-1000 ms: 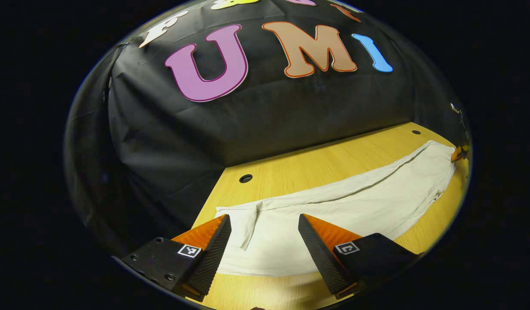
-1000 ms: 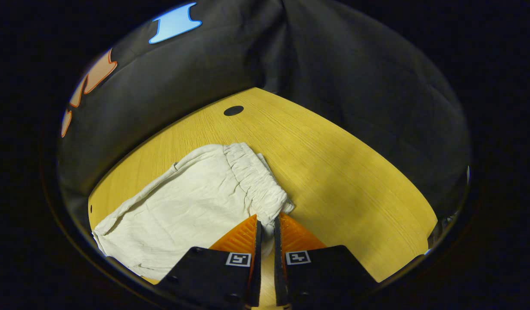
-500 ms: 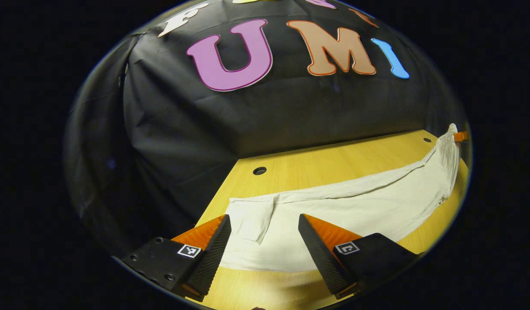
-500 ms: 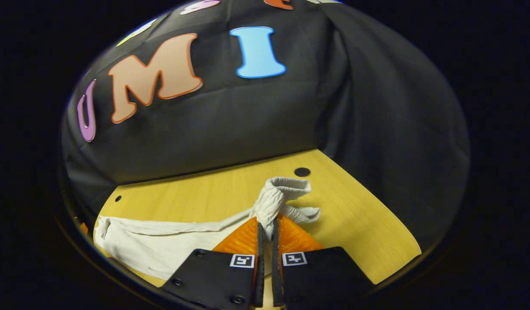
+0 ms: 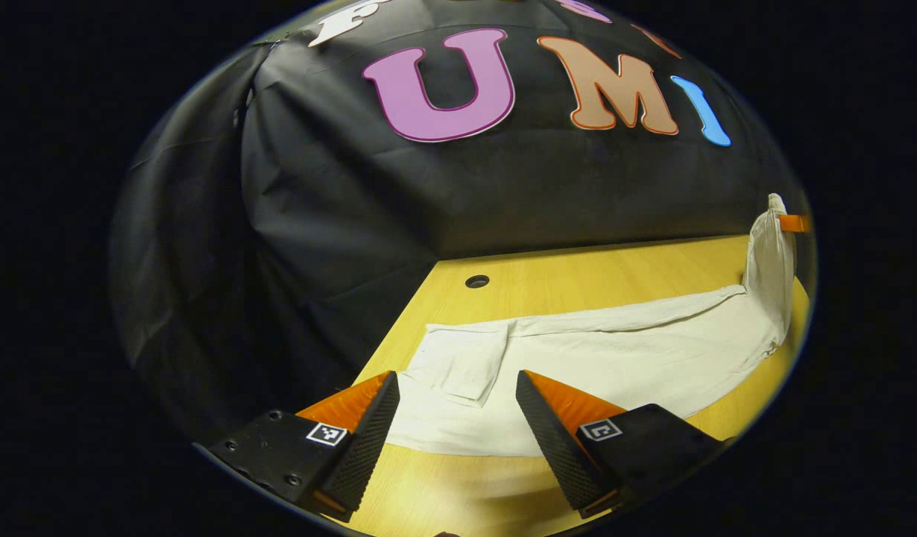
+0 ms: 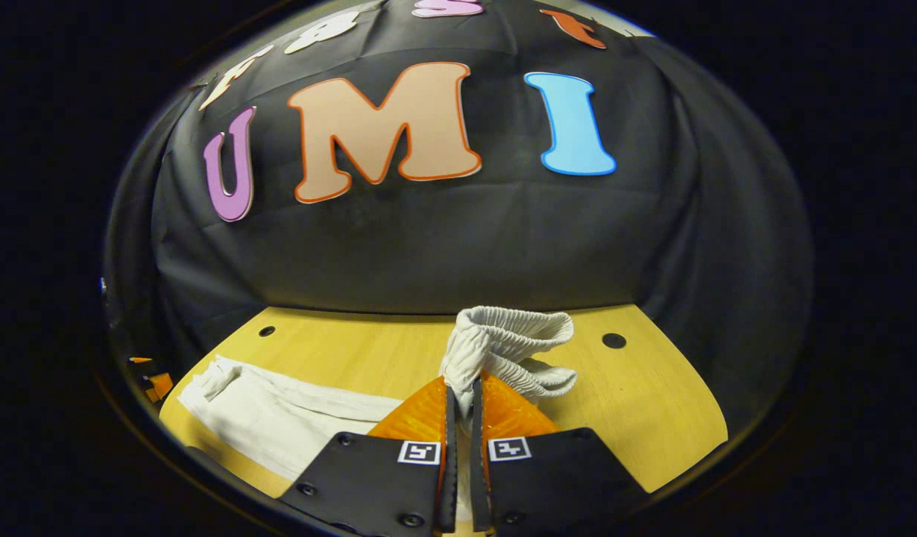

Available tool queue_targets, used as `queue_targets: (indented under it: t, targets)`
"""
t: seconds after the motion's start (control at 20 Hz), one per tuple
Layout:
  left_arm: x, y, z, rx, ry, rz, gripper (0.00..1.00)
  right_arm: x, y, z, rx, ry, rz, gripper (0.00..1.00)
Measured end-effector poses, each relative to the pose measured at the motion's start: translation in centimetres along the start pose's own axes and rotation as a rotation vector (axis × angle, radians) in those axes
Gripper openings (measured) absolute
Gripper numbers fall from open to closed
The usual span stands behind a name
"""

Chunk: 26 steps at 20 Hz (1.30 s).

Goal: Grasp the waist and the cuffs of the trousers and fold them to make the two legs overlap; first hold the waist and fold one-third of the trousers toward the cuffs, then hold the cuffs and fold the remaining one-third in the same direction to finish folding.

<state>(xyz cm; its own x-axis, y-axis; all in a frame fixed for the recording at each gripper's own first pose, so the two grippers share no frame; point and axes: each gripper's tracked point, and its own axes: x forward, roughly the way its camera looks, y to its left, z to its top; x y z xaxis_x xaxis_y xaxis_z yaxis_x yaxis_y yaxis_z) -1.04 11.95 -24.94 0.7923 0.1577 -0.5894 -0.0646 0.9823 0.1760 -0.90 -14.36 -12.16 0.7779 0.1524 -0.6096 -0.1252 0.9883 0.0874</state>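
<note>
White trousers (image 5: 615, 350) lie lengthwise on the wooden table (image 5: 578, 272). Their cuff end (image 5: 458, 358) is just ahead of my left gripper (image 5: 457, 395), which is open and holds nothing. At the far right of the left gripper view the waist end rises off the table, held by the right gripper (image 5: 792, 222). In the right gripper view my right gripper (image 6: 462, 391) is shut on the gathered elastic waistband (image 6: 503, 339), which is raised above the table. The legs (image 6: 279, 414) trail off to the left along the tabletop.
The table (image 6: 652, 403) has small round holes near its back edge (image 5: 476, 281) (image 6: 613, 341) (image 6: 266, 330). Black cloth walls close it in behind and at both sides. Bare wood lies to the right of the waistband.
The right gripper has lifted the waistband off the table and tilted upward, pulling that end of the trousers up. The left gripper stayed open, and the cuffs now sit slightly farther ahead of it.
</note>
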Motion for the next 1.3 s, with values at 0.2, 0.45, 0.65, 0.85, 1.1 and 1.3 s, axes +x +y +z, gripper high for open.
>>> queue_targets:
  t: [0.2, 0.45, 0.65, 0.85, 1.1, 1.3]
  targets:
    - [-0.4, 2.4, -1.4, -0.021, 0.017, 0.024, 0.96, -0.9, 0.4, 1.3, -0.050, 0.007, 0.075, 0.09]
    - [0.0, 4.3, -2.7, -0.024, 0.042, 0.044, 0.97, -1.2, 0.1, 1.1, -0.133, 0.039, 0.153, 0.09]
    - [0.6, 5.1, -4.0, -0.038, 0.072, 0.046, 0.97, -1.6, -0.3, 1.0, -0.233, 0.086, 0.200, 0.09]
    - [0.8, 5.1, -4.7, -0.058, 0.102, 0.039, 0.97, -1.4, -0.1, 0.7, -0.338, 0.148, 0.255, 0.05]
    - [1.7, 5.0, -6.0, -0.091, 0.138, 0.026, 0.97, -1.9, -0.2, 0.5, -0.492, 0.209, 0.356, 0.18]
    - [2.5, 5.1, -6.7, -0.090, 0.164, 0.005, 0.97, -2.1, -2.1, 2.6, -0.498, 0.204, 0.410, 0.80]
